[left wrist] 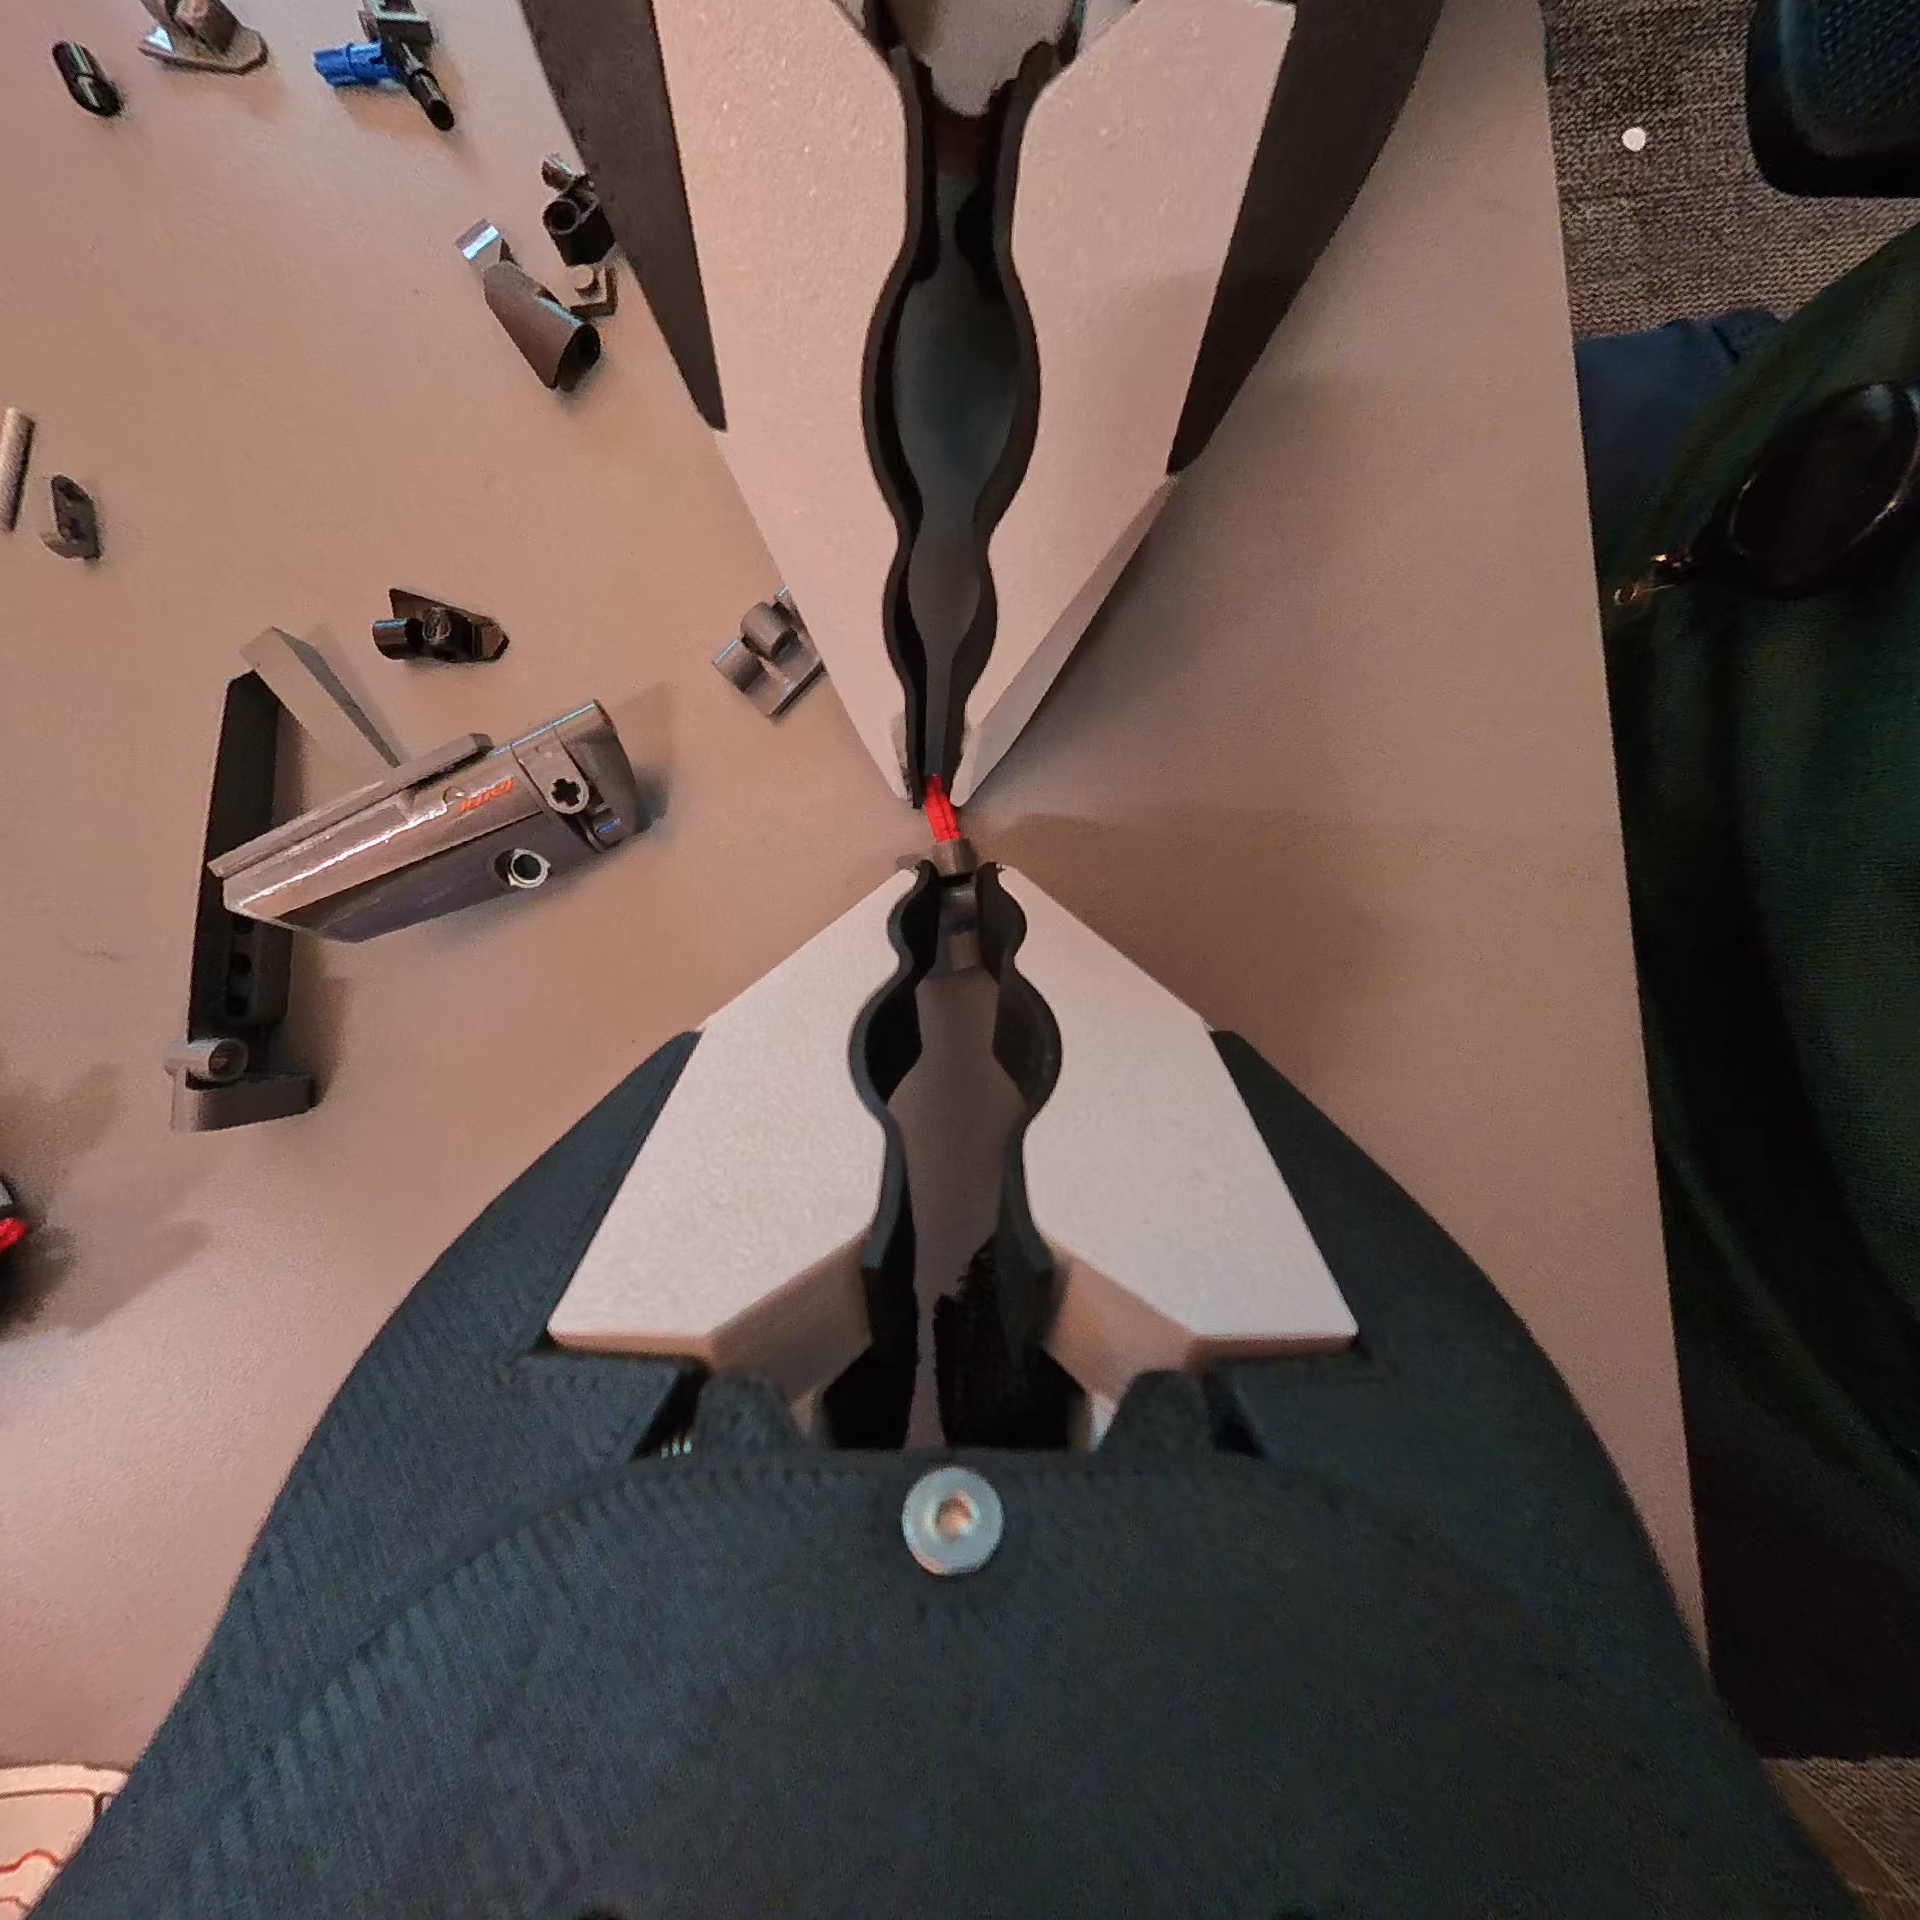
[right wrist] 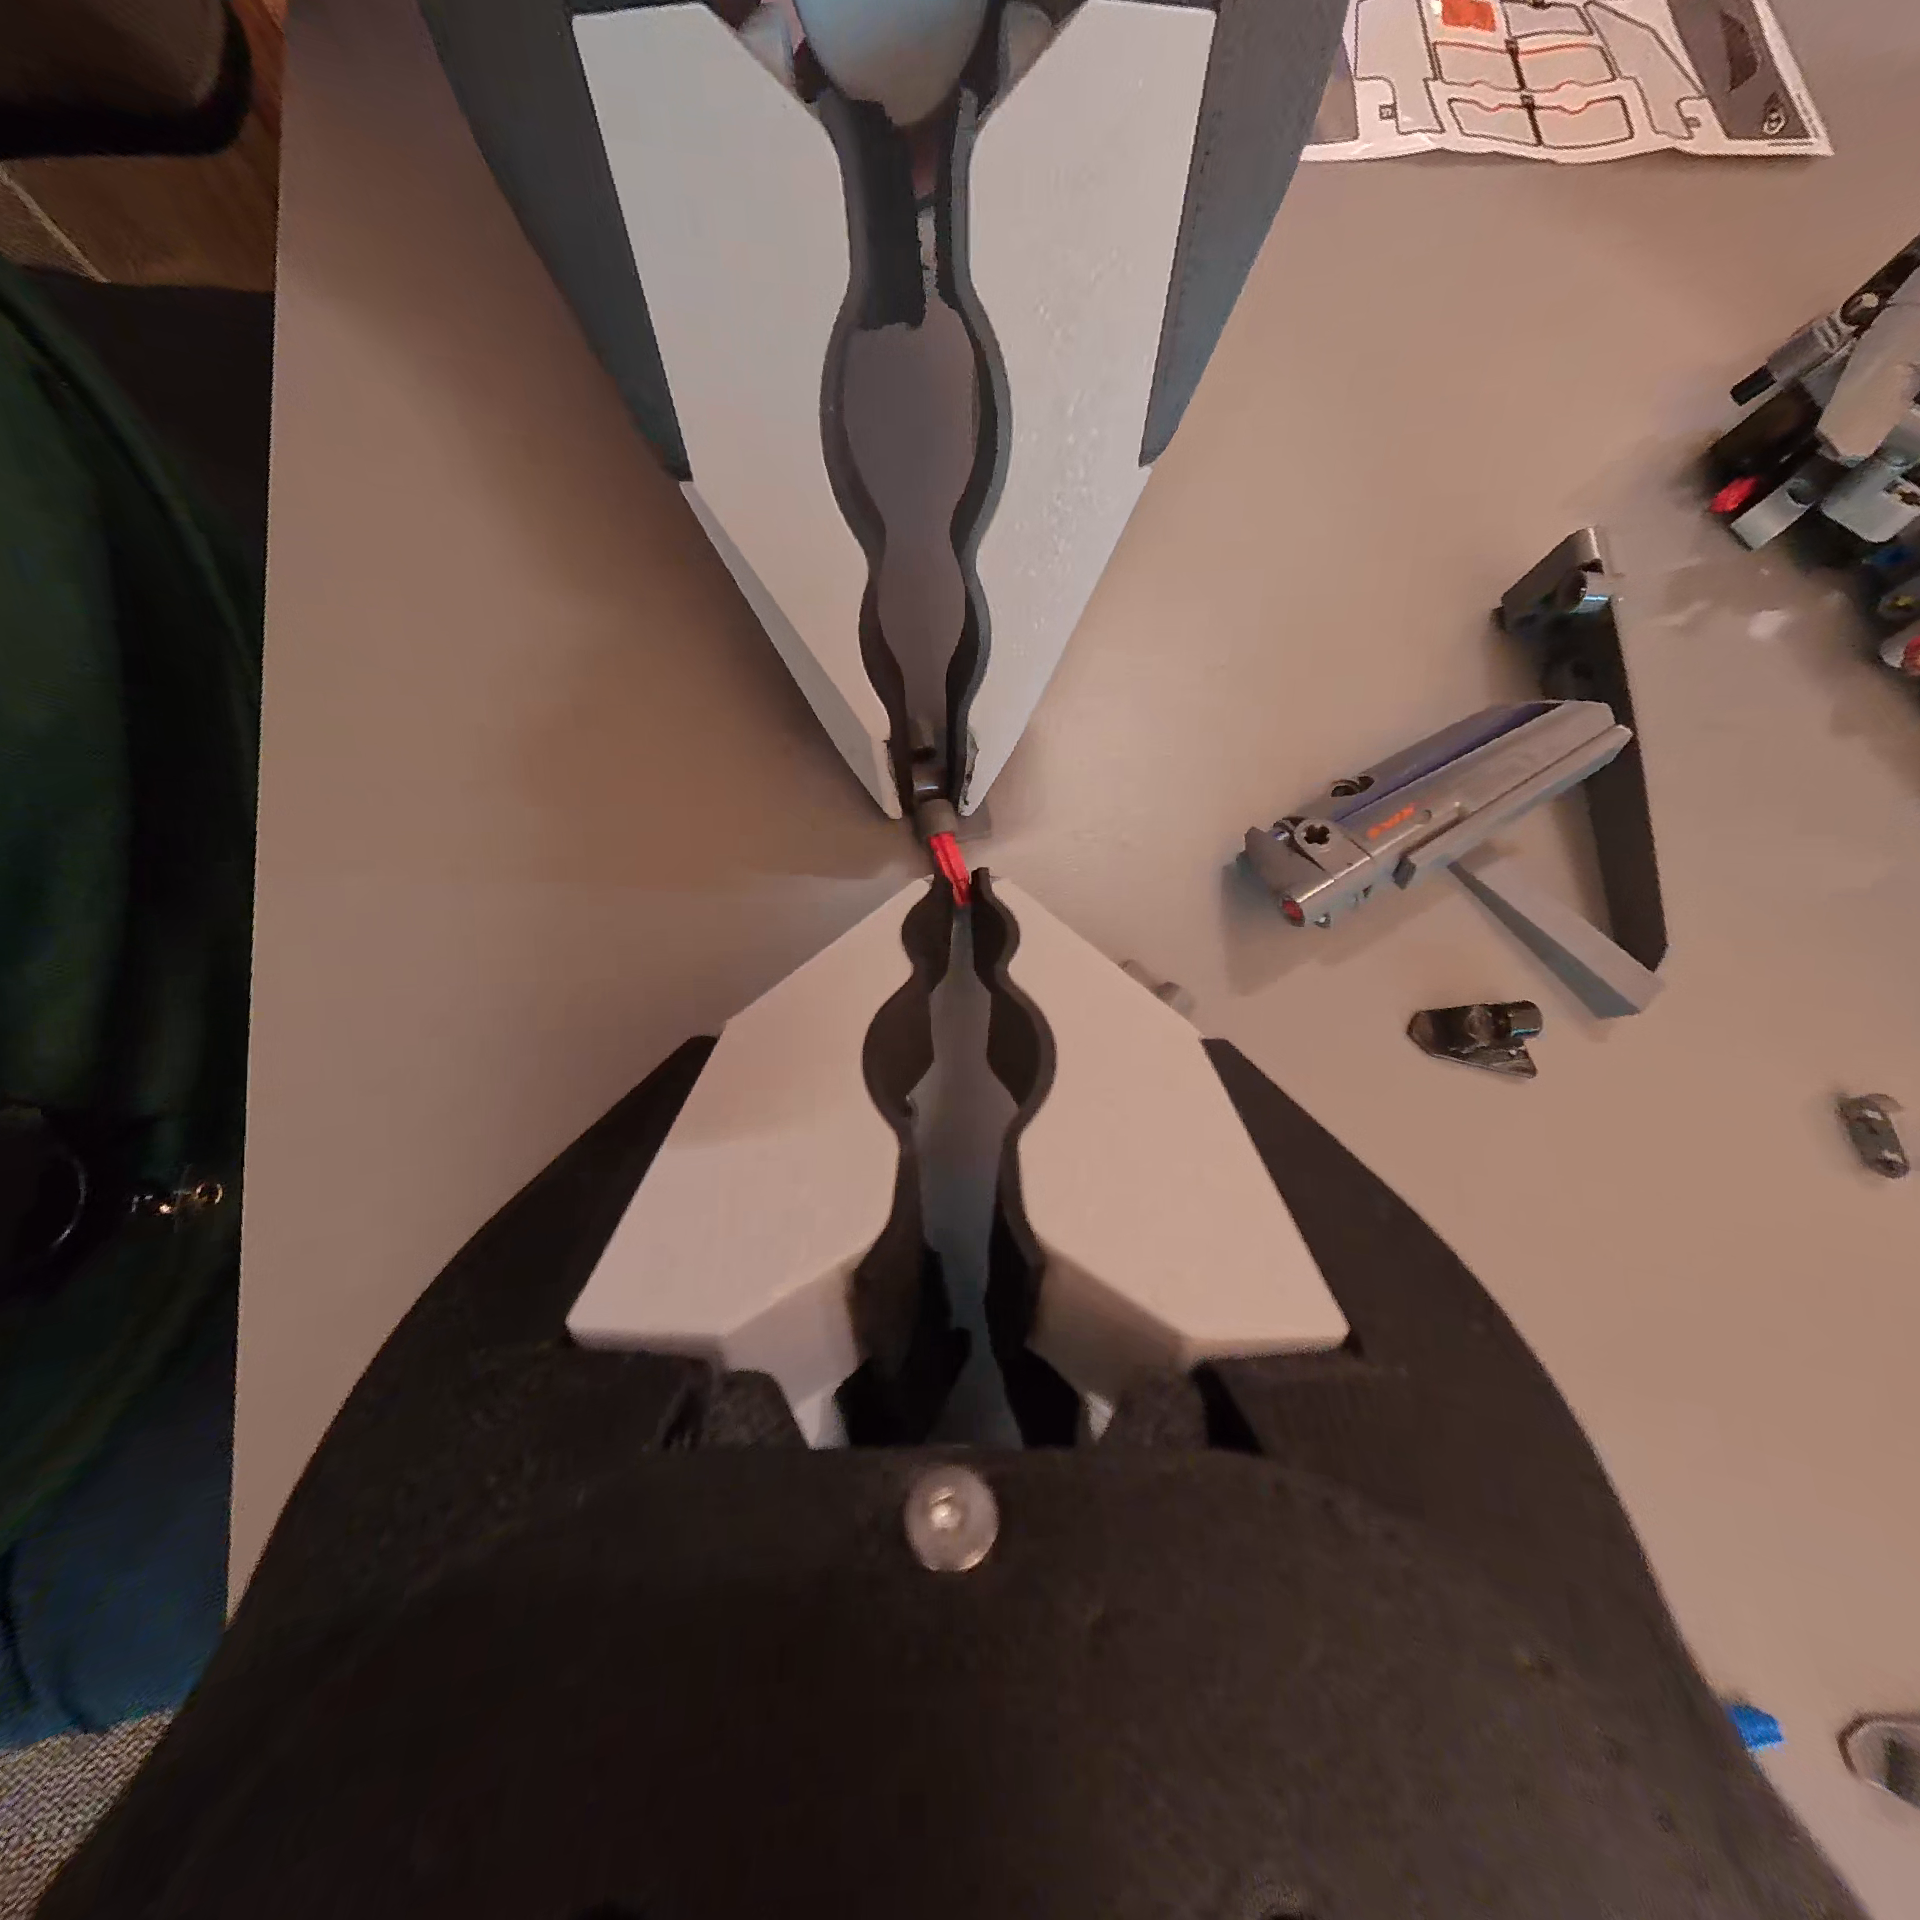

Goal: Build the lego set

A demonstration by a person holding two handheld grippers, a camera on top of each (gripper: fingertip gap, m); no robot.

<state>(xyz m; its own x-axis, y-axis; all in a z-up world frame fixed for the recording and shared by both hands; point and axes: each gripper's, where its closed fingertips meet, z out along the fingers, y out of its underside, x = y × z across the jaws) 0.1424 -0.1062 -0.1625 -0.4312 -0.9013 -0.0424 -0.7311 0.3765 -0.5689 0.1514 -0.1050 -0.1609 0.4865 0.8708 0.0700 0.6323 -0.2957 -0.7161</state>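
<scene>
My left gripper is shut on a small grey connector piece, seen from the bottom of the left wrist view. My right gripper faces it from above, shut on a small red pin. The pin's tip meets the grey piece, held above the table. In the right wrist view my right gripper holds the red pin, and the left gripper comes from the top with the grey piece.
A grey lego subassembly on a black beam lies to the side; it also shows in the right wrist view. Several loose small pieces lie around. A partly built model and an instruction sheet sit farther off. The table edge borders a dark green bag. Less than 4 cm separates the two grippers' tips.
</scene>
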